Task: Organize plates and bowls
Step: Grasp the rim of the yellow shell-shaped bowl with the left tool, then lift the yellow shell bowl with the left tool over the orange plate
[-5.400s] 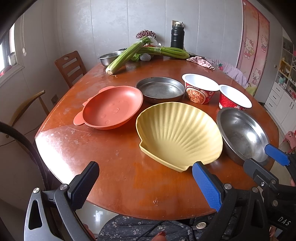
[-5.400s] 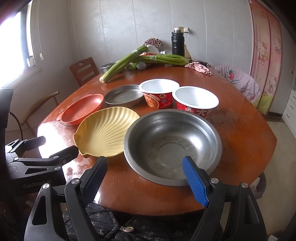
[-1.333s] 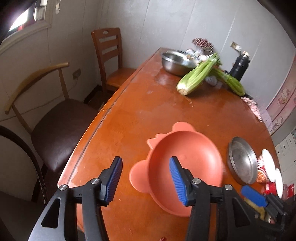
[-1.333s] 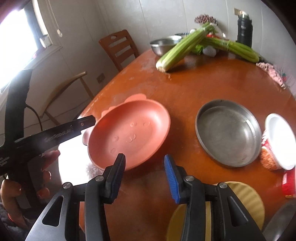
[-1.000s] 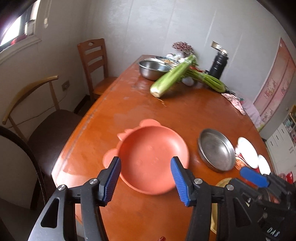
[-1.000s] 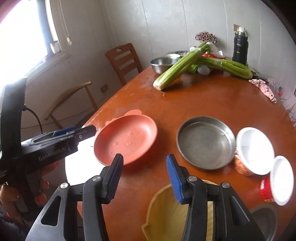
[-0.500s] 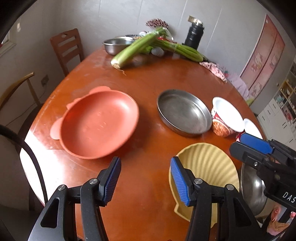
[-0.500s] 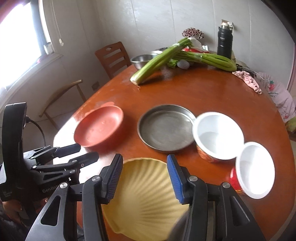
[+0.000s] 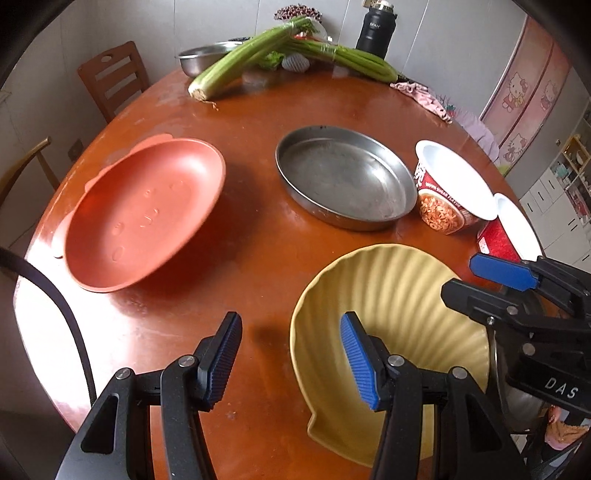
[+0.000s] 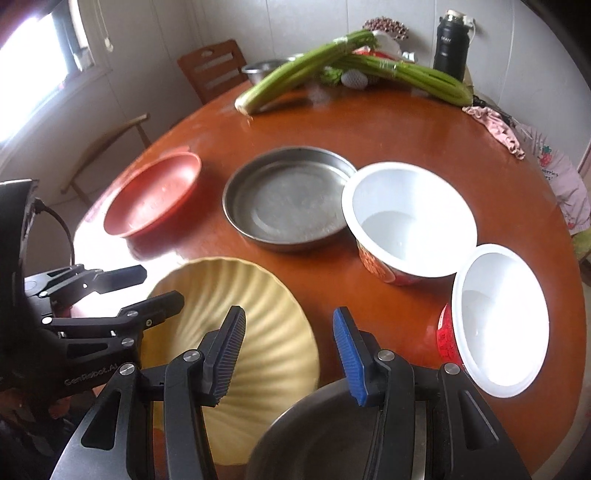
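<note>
A yellow shell-shaped plate (image 9: 399,295) (image 10: 266,321) lies at the near edge of the round table. A salmon plate (image 9: 144,210) (image 10: 155,195) lies to its left, a flat steel pan (image 9: 343,177) (image 10: 288,199) behind it. Two white noodle bowls (image 10: 410,214) (image 10: 498,314) stand right of the pan. A large steel bowl (image 10: 325,435) sits nearest, under my right gripper. My left gripper (image 9: 291,358) is open above the yellow plate's left rim. My right gripper (image 10: 288,354) is open and empty between the yellow plate and the steel bowl.
Celery bunches (image 9: 258,55) (image 10: 306,70), a small steel bowl (image 9: 203,59), a black flask (image 9: 376,26) (image 10: 450,40) and a pink cloth (image 10: 491,125) lie at the table's far side. Wooden chairs (image 9: 110,77) (image 10: 214,66) stand at the left.
Both grippers have swung right and back from over the salmon plate toward the yellow plate and steel bowl. Both stay open and empty.
</note>
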Demonstrator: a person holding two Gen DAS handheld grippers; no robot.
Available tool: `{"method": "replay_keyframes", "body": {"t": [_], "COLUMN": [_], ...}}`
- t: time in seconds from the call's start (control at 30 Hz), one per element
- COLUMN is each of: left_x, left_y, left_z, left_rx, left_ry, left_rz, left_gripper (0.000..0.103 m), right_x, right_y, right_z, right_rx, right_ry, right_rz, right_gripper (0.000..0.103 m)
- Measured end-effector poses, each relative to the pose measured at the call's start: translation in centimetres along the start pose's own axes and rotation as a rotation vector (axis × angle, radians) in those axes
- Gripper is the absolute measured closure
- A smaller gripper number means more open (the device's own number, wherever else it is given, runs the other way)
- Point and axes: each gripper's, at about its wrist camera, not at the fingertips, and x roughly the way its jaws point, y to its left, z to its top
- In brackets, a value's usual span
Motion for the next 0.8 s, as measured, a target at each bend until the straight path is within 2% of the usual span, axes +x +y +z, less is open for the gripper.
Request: {"method": "replay_keyframes", "body": {"t": [0.2,0.4,0.43,0.47,0.63,0.8], "left_x": [1.0,1.3,1.3,1.3,0.9,0.4], "left_y": [-0.9,-1.1,-1.1,-1.1,-0.2,1.6], "left_z": [0.6,1.0,1.0,0.9,0.7,0.3], "left_rx": [0.020,0.020,0.020,0.020,0.002,-0.035], "left_ry": [0.007,-0.012,-0.015,-0.017,-0.032,-0.037], "left_rz": [-0.002,-0.017,-0.038,-0.047,-0.043,-0.030], "left_gripper": [0.049,0.063,0.071,0.073,0.077,0.077], "right_x": [0.8,1.9,2.1,2.3,3.0,3.5], "right_y": [-0.2,-0.2,-0.1,0.1,1.8,3.2], "right_z": [0.2,0.7,0.8,0.9,1.3,1.8], "right_rx": [-0.005,-0.004,-0.010,-0.020,-0.074,-0.084], "right_ry": [0.021,0.056,0.063,0.070,0.081,0.077], "right_rz": [0.013,0.012,0.012,0.010,-0.010,0.010], "right_gripper": [0.052,0.052,0.052,0.052,0.050,0.050]}}
